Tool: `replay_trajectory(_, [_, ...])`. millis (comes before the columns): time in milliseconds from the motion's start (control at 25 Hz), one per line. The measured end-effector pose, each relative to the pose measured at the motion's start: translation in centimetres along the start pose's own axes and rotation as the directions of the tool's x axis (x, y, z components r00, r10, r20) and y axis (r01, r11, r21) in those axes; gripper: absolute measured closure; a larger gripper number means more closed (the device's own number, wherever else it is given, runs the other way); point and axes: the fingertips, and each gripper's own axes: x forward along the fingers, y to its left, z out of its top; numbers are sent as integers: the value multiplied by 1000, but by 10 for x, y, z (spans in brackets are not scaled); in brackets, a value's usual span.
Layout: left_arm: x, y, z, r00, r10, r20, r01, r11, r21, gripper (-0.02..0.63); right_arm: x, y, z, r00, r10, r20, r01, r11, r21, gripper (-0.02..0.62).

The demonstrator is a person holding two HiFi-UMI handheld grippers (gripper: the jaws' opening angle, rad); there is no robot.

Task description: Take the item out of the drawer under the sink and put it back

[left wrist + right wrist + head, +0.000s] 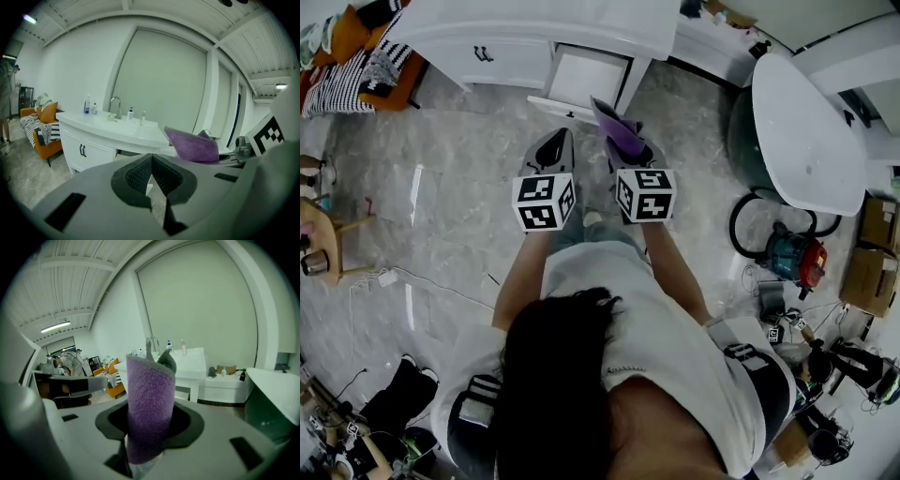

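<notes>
A purple cloth [616, 128] sticks up from my right gripper [630, 150], whose jaws are shut on it. In the right gripper view the cloth [150, 404] stands upright between the pads and hides the gap. Beside it, my left gripper [554, 145] is held at the same height with its pads [140, 173] touching and nothing between them. From the left gripper view the cloth [192, 146] shows to the right. Just ahead of both grippers, the drawer [581, 80] under the white sink counter [534, 23] is pulled out, and its inside looks bare white.
A white bathtub [804, 131] fills the right side, with a teal and red vacuum cleaner [792, 255] and its hose on the floor below it. Cardboard boxes [877, 225] lie far right. An orange sofa [356, 56] is at top left, a wooden stool [321, 239] at left.
</notes>
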Motion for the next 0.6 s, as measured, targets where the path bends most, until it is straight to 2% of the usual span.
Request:
replay_trajectory(400, [68, 42, 19, 999, -23, -29, 23, 1000, -3, 603, 71, -22, 24, 998, -39, -42, 38, 999, -20, 419])
replay_trajectory(600, [101, 70, 21, 997, -26, -74, 25, 1000, -15, 603, 119, -28, 31, 996, -34, -82, 32, 999, -20, 417])
